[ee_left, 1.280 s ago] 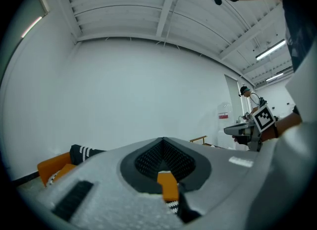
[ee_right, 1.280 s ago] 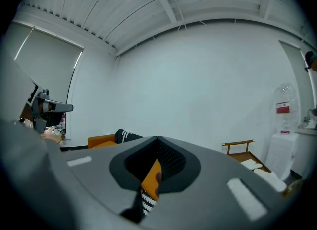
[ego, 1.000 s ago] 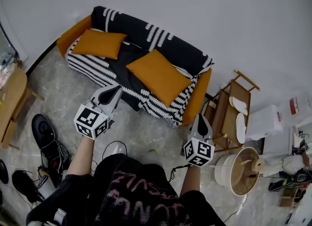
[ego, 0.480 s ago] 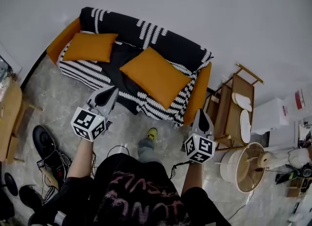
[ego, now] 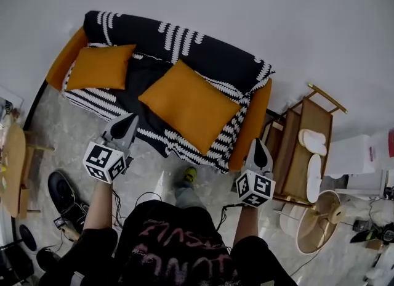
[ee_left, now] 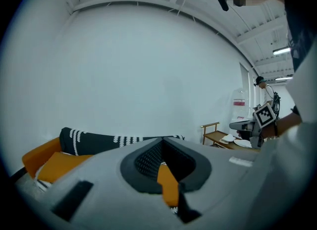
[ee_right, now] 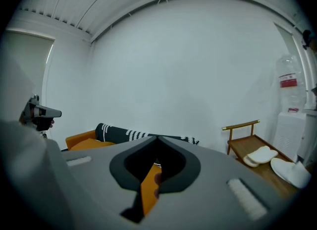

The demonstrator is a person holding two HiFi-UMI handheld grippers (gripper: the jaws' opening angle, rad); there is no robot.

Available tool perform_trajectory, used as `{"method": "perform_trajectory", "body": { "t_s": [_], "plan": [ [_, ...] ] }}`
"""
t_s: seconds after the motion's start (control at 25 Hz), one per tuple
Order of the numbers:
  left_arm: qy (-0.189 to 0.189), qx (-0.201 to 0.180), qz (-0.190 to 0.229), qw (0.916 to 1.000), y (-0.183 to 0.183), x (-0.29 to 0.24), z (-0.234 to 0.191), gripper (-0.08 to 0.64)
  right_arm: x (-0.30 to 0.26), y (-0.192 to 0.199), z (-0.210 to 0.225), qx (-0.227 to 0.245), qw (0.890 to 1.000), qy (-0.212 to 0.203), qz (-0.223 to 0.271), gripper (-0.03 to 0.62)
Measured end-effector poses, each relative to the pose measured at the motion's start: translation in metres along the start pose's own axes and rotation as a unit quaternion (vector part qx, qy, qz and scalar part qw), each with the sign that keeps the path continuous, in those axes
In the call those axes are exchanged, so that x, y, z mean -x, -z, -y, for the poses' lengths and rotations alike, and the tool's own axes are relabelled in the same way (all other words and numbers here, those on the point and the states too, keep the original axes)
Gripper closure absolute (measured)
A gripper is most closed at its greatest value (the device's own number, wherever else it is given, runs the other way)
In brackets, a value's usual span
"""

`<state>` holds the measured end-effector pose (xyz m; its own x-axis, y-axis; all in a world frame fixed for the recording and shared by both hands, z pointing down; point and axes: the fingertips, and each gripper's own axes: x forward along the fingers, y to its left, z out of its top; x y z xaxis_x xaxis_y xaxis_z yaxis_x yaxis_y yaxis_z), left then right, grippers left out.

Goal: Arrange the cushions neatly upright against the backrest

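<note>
Cushions [ego: 188,106] on sofa [ego: 203,50] seat, gap btwn

Left gripper [ego: 130,121], right gripper [ego: 258,144] nearer sofa [ego: 206,55]

Open floor [ego: 143,164] runs from my left gripper [ego: 129,123] ahead to the sofa [ego: 253,121]. Ahead of my right gripper [ego: 258,145] stands the sofa's orange arm, with a wooden rack [ego: 294,155] close to the gripper's right.

A: Can you read any words?
B: No. The shirt [ego: 175,245] behind the left gripper [ego: 132,118] and the right gripper [ego: 258,143] has pink letters, too blurry to read.
A: And the red label [ee_right: 287,81] on the bottle [ee_right: 290,97] right of the right gripper?
B: Too small. The cubes [ego: 104,161] show only black-and-white squares.
</note>
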<state>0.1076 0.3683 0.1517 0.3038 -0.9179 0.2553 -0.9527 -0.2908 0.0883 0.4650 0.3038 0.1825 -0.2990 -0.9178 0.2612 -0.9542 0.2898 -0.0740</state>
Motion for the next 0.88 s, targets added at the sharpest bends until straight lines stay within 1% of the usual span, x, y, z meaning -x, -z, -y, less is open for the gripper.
{"method": "perform_trajectory", "body": {
  "t_s": [0.08,0.2,0.44,0.6,0.76,0.88],
  "plan": [
    [-0.006,0.0,-0.011,0.9999,-0.004,-0.03,-0.005,0.56,-0.03,0.002,0.017,-0.005,1.0,-0.005,-0.012,0.578],
    [-0.006,-0.005,-0.021,0.9998,-0.015,-0.068,-0.009,0.56,-0.067,-0.003,0.034,-0.02,1.0,-0.009,-0.018,0.577],
    [0.0,-0.012,-0.041,0.9991,-0.023,-0.115,-0.019,0.56,-0.109,-0.002,0.049,-0.058,0.998,-0.012,-0.036,0.577],
    [0.012,-0.018,-0.06,0.998,-0.013,-0.143,-0.029,0.56,-0.129,0.011,0.053,-0.085,0.995,-0.009,-0.053,0.577],
    [0.029,-0.014,-0.08,0.9963,0.003,-0.175,-0.051,0.56,-0.145,0.031,0.051,-0.088,0.993,0.003,-0.083,0.577],
    [0.044,-0.008,-0.094,0.9946,0.017,-0.208,-0.074,0.56,-0.166,0.045,0.053,-0.09,0.991,0.025,-0.099,0.577]
  ]
}}
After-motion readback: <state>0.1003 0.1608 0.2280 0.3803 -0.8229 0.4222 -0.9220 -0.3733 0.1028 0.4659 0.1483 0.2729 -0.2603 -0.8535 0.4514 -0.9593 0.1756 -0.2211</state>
